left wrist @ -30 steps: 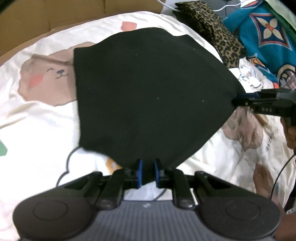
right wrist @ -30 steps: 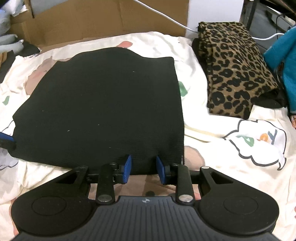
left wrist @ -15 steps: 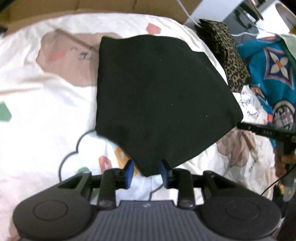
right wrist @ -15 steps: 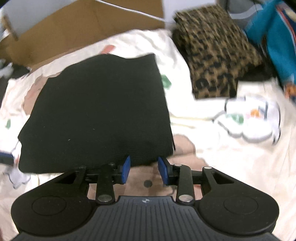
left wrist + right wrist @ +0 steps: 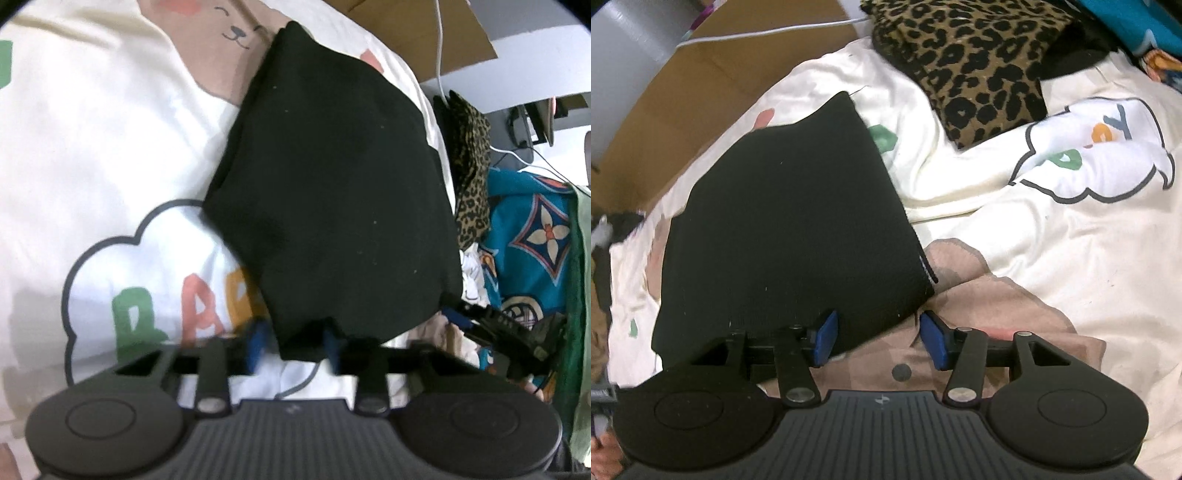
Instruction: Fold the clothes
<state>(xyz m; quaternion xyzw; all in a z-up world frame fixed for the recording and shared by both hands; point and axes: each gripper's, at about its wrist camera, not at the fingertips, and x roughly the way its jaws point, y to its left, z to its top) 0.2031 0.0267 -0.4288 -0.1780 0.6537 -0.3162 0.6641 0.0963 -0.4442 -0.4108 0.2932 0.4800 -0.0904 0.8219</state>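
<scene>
A black folded garment (image 5: 332, 184) lies flat on the cream cartoon-print bedsheet (image 5: 92, 147). My left gripper (image 5: 293, 345) is open, and the garment's near corner lies loose between its wide-set blue pads. In the right wrist view the same black garment (image 5: 790, 229) fills the left half. My right gripper (image 5: 879, 339) is open at its near right corner, with the hem reaching in beside the left pad. The right gripper (image 5: 480, 325) also shows at the garment's right corner in the left wrist view.
A folded leopard-print garment (image 5: 971, 55) sits beyond the black one on the bedsheet (image 5: 1071, 258). Teal patterned cloth (image 5: 535, 240) is piled on the right. Brown cardboard (image 5: 701, 92) and a white cable (image 5: 757, 31) run along the far edge.
The left jaws, shut on the garment's corner a second ago, have opened and let it go. The right jaws have spread wider. Both cameras have swung and the garment now rests on the sheet.
</scene>
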